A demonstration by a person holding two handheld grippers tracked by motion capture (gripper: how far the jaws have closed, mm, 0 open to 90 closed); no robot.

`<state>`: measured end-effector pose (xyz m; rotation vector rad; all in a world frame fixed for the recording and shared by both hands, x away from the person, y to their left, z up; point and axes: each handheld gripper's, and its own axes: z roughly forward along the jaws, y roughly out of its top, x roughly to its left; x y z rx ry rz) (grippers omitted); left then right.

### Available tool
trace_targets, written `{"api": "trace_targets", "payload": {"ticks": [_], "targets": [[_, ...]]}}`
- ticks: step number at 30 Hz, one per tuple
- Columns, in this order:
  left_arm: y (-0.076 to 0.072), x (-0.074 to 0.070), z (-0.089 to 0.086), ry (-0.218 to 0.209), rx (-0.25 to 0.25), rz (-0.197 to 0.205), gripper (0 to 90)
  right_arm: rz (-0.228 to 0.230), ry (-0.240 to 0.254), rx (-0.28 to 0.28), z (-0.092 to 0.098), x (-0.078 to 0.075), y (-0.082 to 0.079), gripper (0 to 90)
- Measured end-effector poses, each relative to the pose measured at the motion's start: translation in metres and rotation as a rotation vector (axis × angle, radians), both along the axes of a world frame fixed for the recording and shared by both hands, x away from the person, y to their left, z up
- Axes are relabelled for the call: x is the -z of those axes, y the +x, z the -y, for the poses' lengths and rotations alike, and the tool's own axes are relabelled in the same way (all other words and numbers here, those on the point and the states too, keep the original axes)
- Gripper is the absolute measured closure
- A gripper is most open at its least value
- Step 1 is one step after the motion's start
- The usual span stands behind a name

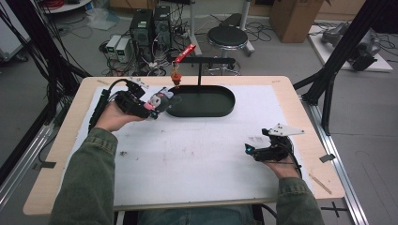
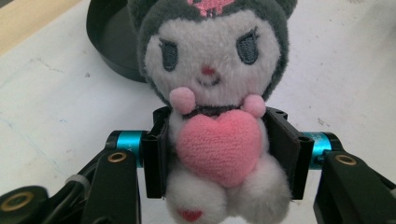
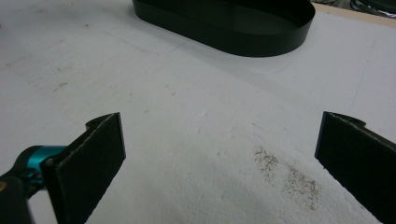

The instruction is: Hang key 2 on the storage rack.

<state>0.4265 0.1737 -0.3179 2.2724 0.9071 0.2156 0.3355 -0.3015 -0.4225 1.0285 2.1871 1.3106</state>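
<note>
Two grippers, one plush toy, one black oval tray. High view: left gripper (image 1: 149,107) holds plush toy (image 1: 162,99) just beside tray (image 1: 224,108) left end; right gripper (image 1: 253,150) near table's right edge. Left gripper view: jaws pinch toy (image 2: 215,116) at body, pink heart in front. Right gripper view: jaws spread wide over white mat (image 3: 187,121), tray (image 3: 261,35) ahead.

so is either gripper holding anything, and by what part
The left gripper holds the plush toy by its body, fingers on either side of the pink heart. The right gripper holds nothing.
</note>
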Motion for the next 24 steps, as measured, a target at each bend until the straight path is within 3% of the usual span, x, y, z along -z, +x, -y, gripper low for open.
{"api": "trace_targets", "payload": {"ticks": [8, 13, 24], "targets": [[0.007, -0.014, 0.005, 0.020, 0.005, 0.029, 47.9, -0.001, 0.003, 0.000, -0.001, 0.000, 0.001, 0.7], [0.013, -0.024, 0.007, -0.001, -0.003, 0.042, 47.9, 0.000, -0.001, 0.004, 0.000, 0.000, 0.001, 0.7], [0.023, -0.044, 0.015, -0.001, -0.004, 0.061, 48.2, -0.001, 0.005, 0.005, 0.000, 0.000, 0.001, 0.7]]}}
